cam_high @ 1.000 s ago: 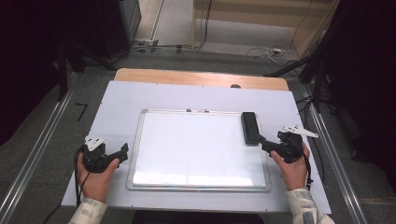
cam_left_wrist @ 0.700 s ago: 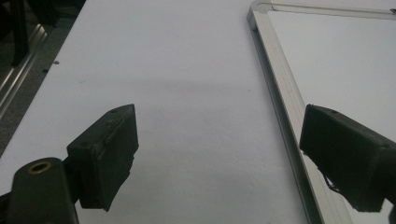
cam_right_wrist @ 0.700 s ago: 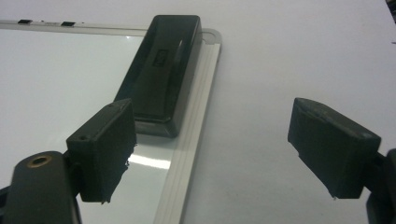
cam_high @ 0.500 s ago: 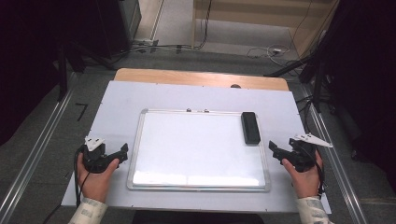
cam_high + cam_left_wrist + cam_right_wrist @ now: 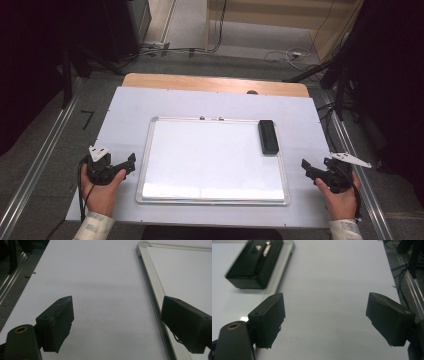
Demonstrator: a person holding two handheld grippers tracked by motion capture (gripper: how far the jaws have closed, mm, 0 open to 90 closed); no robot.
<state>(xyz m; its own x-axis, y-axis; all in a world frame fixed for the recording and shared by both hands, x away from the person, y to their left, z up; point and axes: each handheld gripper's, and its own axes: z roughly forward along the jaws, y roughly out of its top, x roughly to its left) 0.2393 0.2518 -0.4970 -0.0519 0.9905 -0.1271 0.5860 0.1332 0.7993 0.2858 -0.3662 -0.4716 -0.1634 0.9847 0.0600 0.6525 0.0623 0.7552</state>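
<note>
Jaws gape empty on both your left gripper (image 5: 131, 162) and right gripper (image 5: 306, 166), while the black eraser (image 5: 268, 136) lies at the whiteboard's (image 5: 210, 155) upper right of centre frame, so reaching skewed could knock it sliding off the desk (image 5: 125, 110).

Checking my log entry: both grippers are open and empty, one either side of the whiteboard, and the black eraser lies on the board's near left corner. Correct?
Not quite: the black eraser lies at the far right corner of the whiteboard, as the high view shows. The left gripper and right gripper are open and empty, one either side.
</note>
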